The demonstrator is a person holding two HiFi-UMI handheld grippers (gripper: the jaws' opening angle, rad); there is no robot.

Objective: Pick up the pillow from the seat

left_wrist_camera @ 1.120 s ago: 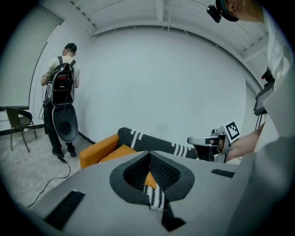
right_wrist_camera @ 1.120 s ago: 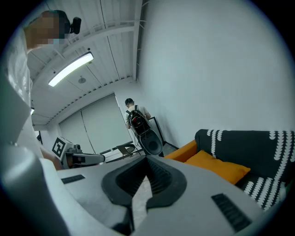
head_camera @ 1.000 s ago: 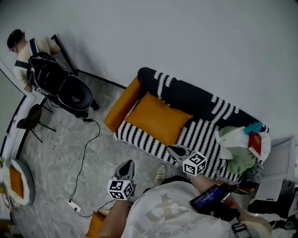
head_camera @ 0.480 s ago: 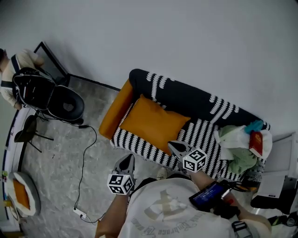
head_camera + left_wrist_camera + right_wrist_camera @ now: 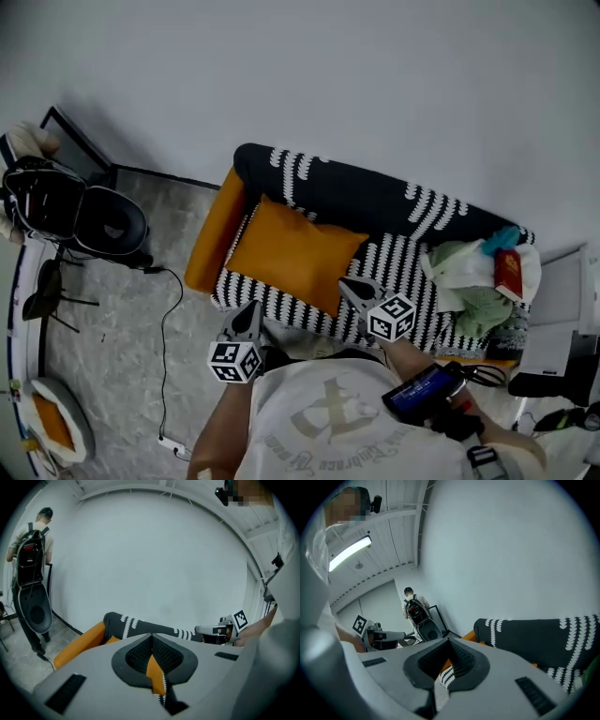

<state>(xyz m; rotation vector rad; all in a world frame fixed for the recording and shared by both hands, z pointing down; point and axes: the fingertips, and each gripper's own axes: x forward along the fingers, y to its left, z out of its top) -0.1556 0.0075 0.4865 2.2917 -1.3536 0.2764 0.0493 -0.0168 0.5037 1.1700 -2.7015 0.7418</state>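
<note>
- Left gripper [image 5: 250,316]: closed, jaws pressed together, nothing between the pads.
- Right gripper [image 5: 353,292]: likewise closed and empty, jaws meeting along their full length.
- Pillow [image 5: 292,255]: orange, square, lies on the striped seat at the left end of the sofa [image 5: 412,267]; rear edge rests against the dark backrest, left side just beside the orange armrest [image 5: 212,232].
- Position of the tools, head view: both held in front of the sofa and pointing toward it; left one at the front edge of the seat below the pillow's left half, right one near the pillow's front right corner. No contact with the pillow visible.
- Left gripper view: orange fabric and striped seat visible beyond the closed jaws; right gripper in frame at the right.
- Right end of the sofa: heap of pale and green clothes [image 5: 473,291] with a red flat item [image 5: 507,272] on top, well apart from the pillow.
- Floor: grey, with a black cable [image 5: 166,328] running across it left of the sofa.
- Far left: a person wearing a black backpack [image 5: 29,550], standing by the wall, well apart from the sofa.
</note>
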